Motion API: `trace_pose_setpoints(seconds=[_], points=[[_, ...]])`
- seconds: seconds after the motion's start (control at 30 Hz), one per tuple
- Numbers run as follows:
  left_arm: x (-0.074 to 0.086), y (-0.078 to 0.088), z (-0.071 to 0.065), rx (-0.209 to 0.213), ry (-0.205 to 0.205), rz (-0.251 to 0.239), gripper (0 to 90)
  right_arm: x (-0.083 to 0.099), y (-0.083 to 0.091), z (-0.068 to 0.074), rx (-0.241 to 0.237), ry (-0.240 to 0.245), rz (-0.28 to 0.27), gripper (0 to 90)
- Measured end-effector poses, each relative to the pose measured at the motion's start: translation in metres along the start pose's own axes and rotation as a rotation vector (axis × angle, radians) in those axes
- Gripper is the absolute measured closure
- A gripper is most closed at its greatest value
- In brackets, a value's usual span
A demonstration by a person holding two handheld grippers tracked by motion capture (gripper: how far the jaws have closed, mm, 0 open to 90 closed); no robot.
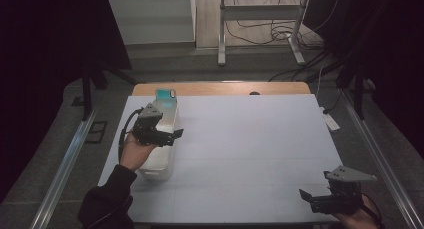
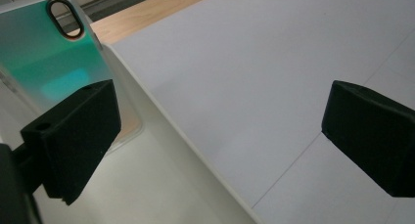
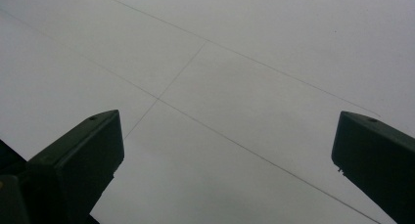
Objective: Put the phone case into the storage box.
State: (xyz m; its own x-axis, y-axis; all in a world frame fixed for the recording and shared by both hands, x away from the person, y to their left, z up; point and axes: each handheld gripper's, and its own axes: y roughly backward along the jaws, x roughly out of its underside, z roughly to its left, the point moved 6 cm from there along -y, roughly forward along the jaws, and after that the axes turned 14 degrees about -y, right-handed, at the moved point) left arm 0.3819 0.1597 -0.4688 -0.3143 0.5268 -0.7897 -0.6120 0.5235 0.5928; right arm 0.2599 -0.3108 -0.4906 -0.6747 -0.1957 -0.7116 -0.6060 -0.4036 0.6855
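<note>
A teal phone case (image 1: 166, 95) (image 2: 49, 57) with an oval camera cut-out leans upright at the far end of a long pale bin (image 1: 161, 170) (image 2: 161, 155) on the table's left side. Over the middle of that bin, my left gripper (image 1: 172, 136) (image 2: 220, 121) is open. One of its jaws is over the bin near the case and the other is over the mat, with nothing between them. Near the front right corner my right gripper (image 1: 306, 198) (image 3: 227, 136) is open over bare mat, holding nothing.
A pale grey mat (image 1: 250, 139) with thin grid lines covers the wooden table (image 1: 225, 88). A small dark spot (image 1: 255, 93) sits at the far edge. A white power strip (image 1: 330, 121) lies on the floor to the right. Behind stand a metal frame (image 1: 260, 19), cables and black curtains.
</note>
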Motion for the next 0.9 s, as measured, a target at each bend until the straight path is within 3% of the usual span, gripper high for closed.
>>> trace_pose_setpoints(seconds=[0.43, 0.9], points=[[0.005, 0.01, -0.012, -0.018, -0.014, 0.016, 0.6, 0.0, 0.0, 0.001, -0.003, 0.009, 0.004, 0.0], [0.011, 0.019, -0.025, -0.016, 0.009, 0.008, 0.5, 0.0, 0.0, 0.001, -0.008, 0.013, 0.002, 0.0]])
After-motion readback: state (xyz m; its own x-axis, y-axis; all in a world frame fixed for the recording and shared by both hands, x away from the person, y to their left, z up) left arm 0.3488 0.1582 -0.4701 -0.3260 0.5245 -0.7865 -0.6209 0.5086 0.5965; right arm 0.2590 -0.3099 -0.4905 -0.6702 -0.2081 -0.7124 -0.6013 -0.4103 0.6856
